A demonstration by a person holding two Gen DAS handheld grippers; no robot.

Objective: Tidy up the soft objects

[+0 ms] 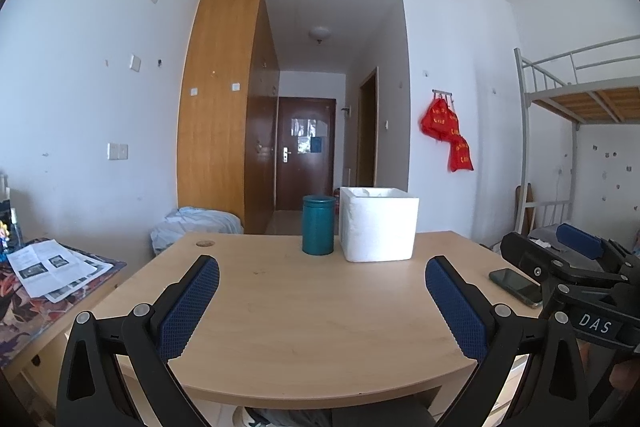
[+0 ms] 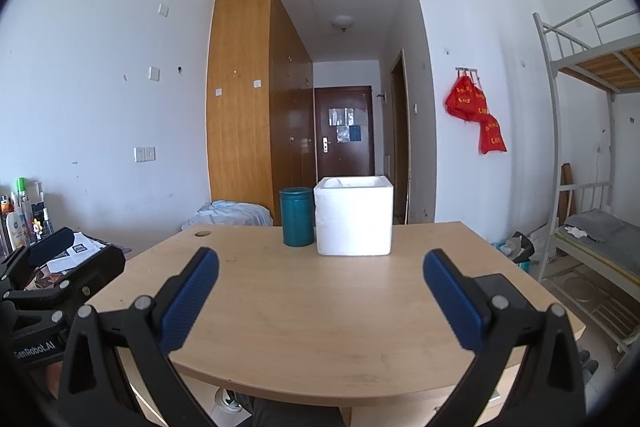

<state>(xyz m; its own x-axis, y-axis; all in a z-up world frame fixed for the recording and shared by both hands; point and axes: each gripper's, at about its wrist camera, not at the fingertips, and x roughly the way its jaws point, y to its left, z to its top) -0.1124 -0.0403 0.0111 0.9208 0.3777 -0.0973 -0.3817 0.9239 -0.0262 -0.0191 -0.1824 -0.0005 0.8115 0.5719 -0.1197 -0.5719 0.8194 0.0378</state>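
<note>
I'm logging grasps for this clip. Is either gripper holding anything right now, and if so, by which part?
Nothing is held. The left gripper and the right gripper are both open over the table, with only bare tabletop between their fingers.

Readable text, both wrist views:

1. From my left wrist camera, the right tongs (image 1: 576, 247) carry a small plate on the body reading "DAS" in pale letters.
2. From my right wrist camera, the left tongs (image 2: 56, 247) carry "GenRobot.AI" in pale letters on the black body, low at the frame's left edge.
3. Red bags (image 2: 476, 113) hanging on the wall hook show yellow lettering; I cannot read it in either view.
4. Printed sheets (image 1: 52, 265) on the side desk: print too small to read.
</note>
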